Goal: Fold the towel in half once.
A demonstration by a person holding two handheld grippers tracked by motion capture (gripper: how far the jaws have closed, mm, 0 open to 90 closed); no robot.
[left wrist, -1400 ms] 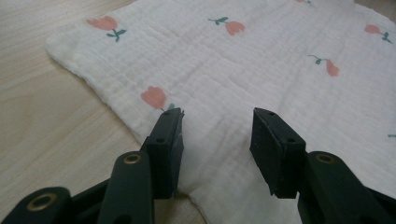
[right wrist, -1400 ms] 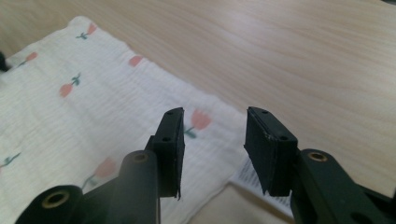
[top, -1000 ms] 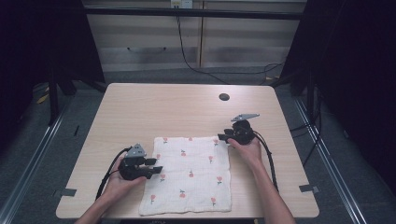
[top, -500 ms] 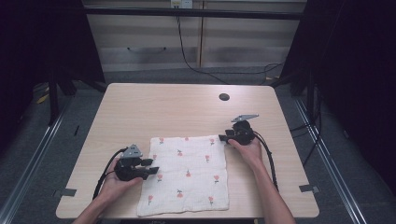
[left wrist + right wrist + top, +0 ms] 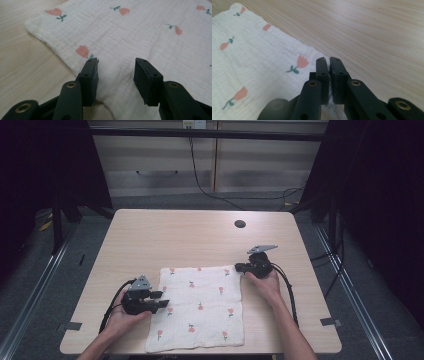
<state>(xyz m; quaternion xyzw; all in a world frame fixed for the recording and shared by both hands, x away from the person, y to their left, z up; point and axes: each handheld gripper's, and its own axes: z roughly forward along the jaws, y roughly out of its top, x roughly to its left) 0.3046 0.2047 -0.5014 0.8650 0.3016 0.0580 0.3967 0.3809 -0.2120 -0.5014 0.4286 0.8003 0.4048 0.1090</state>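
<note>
- The cloth (image 5: pixel 200 307), white with small tulips, lies flat on the table (image 5: pixel 200 240), near its front edge and roughly midway between the side edges.
- The right gripper (image 5: pixel 241 267) sits at the cloth's far right corner; in the right gripper view its jaws are pressed together with a sliver of white fabric between them, so the corner is pinned, probably to anchor or lift it.
- The left gripper (image 5: pixel 161 300) is over the cloth's left edge, jaws spread wide and holding nothing; in the left gripper view they straddle the fabric near a tulip.
- Judging by this, the left is lining up to grasp that edge for a fold.
</note>
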